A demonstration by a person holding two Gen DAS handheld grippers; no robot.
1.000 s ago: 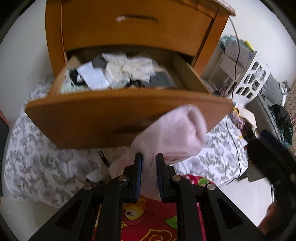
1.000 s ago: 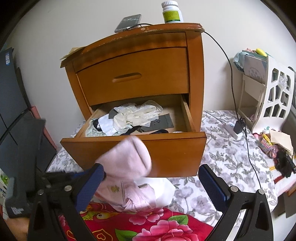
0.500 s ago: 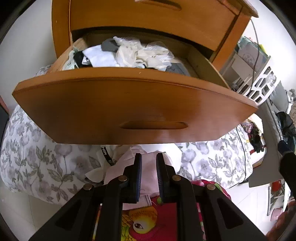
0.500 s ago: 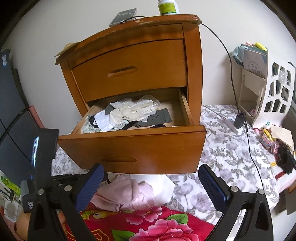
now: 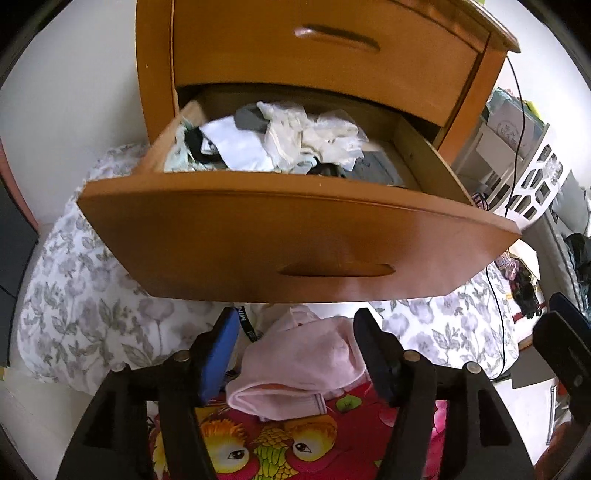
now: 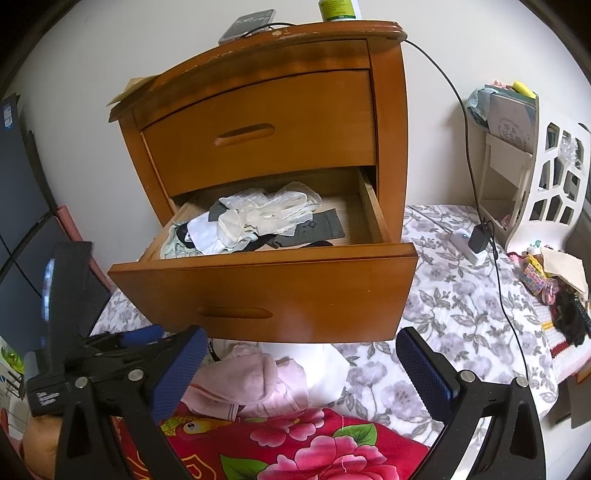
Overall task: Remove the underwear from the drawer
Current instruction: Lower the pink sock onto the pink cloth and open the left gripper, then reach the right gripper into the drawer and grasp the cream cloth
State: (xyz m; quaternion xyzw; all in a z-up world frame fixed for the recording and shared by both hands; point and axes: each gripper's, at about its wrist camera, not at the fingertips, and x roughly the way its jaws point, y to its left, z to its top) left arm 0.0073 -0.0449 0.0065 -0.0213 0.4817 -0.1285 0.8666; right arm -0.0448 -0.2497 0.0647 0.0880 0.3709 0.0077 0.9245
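The wooden nightstand's lower drawer (image 5: pixel 295 236) (image 6: pixel 266 291) is pulled out, and several pieces of underwear (image 5: pixel 295 144) (image 6: pixel 258 221), white, cream, grey and black, lie in it. A pink underwear piece (image 5: pixel 299 365) (image 6: pixel 247 380) lies on the bed just below the drawer front. My left gripper (image 5: pixel 295 354) stands open around it, fingers apart on either side, not touching it as far as I can see. My right gripper (image 6: pixel 301 373) hangs open above the bed, in front of the drawer. The left gripper's body (image 6: pixel 74 354) shows at the left of the right wrist view.
A red flowered blanket (image 6: pixel 295 443) and a grey floral sheet (image 6: pixel 443 314) cover the bed. A phone (image 6: pixel 247 22) and a bottle (image 6: pixel 338 7) sit on the nightstand top; a black cable (image 6: pixel 469 147) runs down to a charger (image 6: pixel 480 238). A white rack (image 6: pixel 535 177) stands at right.
My left gripper lowered the pink piece from in front of the drawer onto the bed, then opened and let it go. The right gripper stayed open and barely moved.
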